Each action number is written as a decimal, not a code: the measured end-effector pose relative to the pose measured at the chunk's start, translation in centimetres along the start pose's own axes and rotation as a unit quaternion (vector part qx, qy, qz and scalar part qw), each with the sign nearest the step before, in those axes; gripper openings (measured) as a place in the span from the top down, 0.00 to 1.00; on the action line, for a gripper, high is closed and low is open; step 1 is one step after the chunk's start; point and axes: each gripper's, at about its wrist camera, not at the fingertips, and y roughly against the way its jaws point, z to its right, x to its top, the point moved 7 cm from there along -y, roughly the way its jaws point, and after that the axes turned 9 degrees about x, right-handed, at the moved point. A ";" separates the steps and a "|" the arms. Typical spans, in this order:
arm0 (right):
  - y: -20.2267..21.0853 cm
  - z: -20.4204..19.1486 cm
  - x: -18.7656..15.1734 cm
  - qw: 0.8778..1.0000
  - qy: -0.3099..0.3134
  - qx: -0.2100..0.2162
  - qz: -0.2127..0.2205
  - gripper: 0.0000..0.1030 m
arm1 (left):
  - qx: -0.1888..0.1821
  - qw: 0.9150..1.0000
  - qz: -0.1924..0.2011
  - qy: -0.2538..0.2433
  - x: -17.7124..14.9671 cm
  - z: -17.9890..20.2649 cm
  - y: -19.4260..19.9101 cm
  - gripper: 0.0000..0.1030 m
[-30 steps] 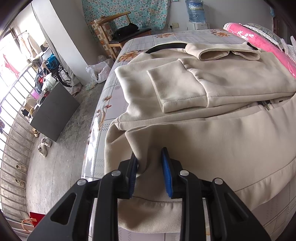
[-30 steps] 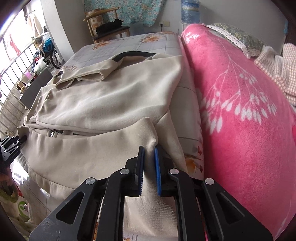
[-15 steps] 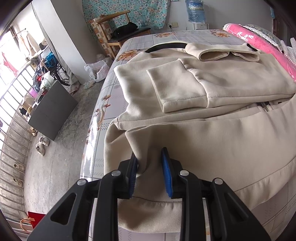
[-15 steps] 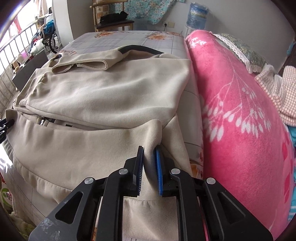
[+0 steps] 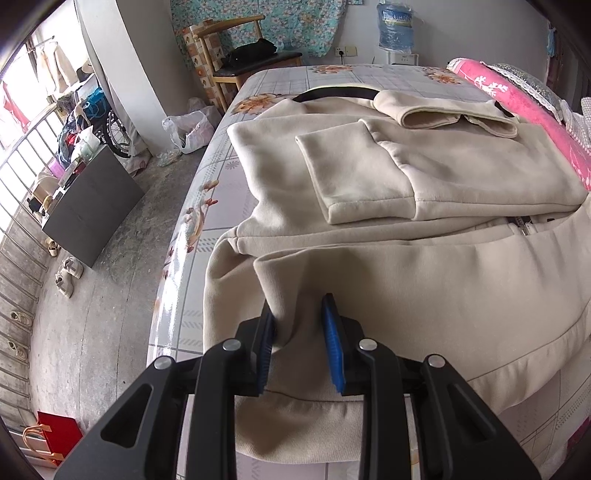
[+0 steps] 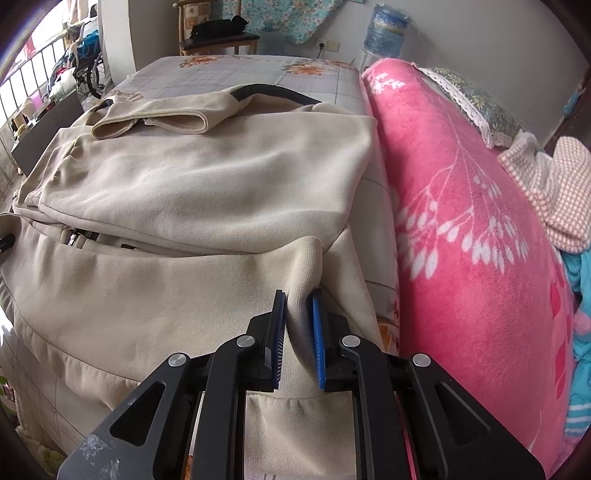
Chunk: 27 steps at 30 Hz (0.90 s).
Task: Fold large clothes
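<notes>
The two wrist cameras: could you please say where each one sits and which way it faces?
Left wrist view: on the left tool, angled down along its fingers over the beige jacket at the bed's floor-side edge; only the tool shows.
Right wrist view: on the right tool, angled down at the jacket's hem beside the pink blanket; only the tool shows.
Shared: jacket, bed, water jug.

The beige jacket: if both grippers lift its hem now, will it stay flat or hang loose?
The jacket will probably sag between the left gripper and right gripper: its fabric already bunches at each pinch. It looks thick, so likely rather heavy. The folded sleeves on top may slide off.
</notes>
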 end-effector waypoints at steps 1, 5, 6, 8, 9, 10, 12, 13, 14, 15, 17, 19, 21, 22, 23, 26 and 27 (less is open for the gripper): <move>0.0 0.0 0.0 1.000 0.000 -0.001 -0.001 0.88 | -0.002 1.000 0.000 0.001 0.0 0.0 0.0 0.76; -0.2 -0.1 0.1 1.000 -0.001 -0.007 -0.004 0.88 | -0.008 1.000 -0.001 0.005 0.0 0.0 0.0 0.76; -0.3 0.0 0.1 1.000 -0.001 -0.008 -0.004 0.88 | -0.009 1.000 -0.001 0.006 0.0 -0.1 0.0 0.76; -0.4 0.0 0.0 1.000 -0.002 -0.011 -0.004 0.88 | -0.011 1.000 -0.001 0.007 0.0 -0.1 0.0 0.76; -0.4 0.0 0.0 1.000 -0.002 -0.012 -0.004 0.88 | -0.012 1.000 0.000 0.007 0.0 -0.1 0.0 0.76; -0.4 -0.1 0.0 1.000 -0.001 -0.014 -0.003 0.89 | -0.013 1.000 0.000 0.008 0.0 -0.1 0.0 0.76; -0.3 -0.1 0.0 1.000 0.000 -0.018 -0.001 0.90 | -0.013 1.000 0.000 0.008 0.0 -0.1 0.0 0.76; -0.2 -0.2 0.1 1.000 0.000 -0.020 0.000 0.91 | -0.013 1.000 0.000 0.008 0.0 -0.1 0.0 0.76; -0.1 -0.2 0.0 1.000 0.000 -0.021 0.002 0.92 | -0.014 1.000 0.000 0.009 0.0 -0.1 0.0 0.76; 0.1 -0.3 0.0 1.000 0.000 -0.021 0.003 0.93 | -0.014 1.000 -0.001 0.009 0.0 -0.1 0.0 0.76; 0.3 -0.3 0.0 1.000 -0.001 -0.023 0.007 0.94 | -0.016 1.000 -0.001 0.011 0.0 -0.1 0.0 0.76; 0.7 -0.4 0.0 1.000 -0.003 -0.023 0.011 0.95 | -0.018 1.000 -0.001 0.013 0.0 -0.2 -0.1 0.76; 1.0 -0.4 0.0 1.000 -0.005 -0.022 0.016 0.96 | -0.022 1.000 0.000 0.019 0.0 -0.2 -0.1 0.76; 1.3 -0.3 0.1 1.000 -0.006 -0.022 0.020 0.96 | -0.024 1.000 0.000 0.021 0.1 -0.3 -0.2 0.76; 1.5 -0.4 0.1 0.999 -0.007 -0.022 0.023 0.96 | -0.025 0.999 0.000 0.023 0.0 -0.3 -0.2 0.76; 2.3 -0.4 0.1 0.999 -0.011 -0.019 0.033 0.96 | -0.026 0.999 0.000 0.026 0.0 -0.3 -0.1 0.76; 2.5 -0.4 0.1 0.999 -0.012 -0.018 0.036 0.96 | -0.026 0.999 0.000 0.026 0.0 -0.3 -0.1 0.76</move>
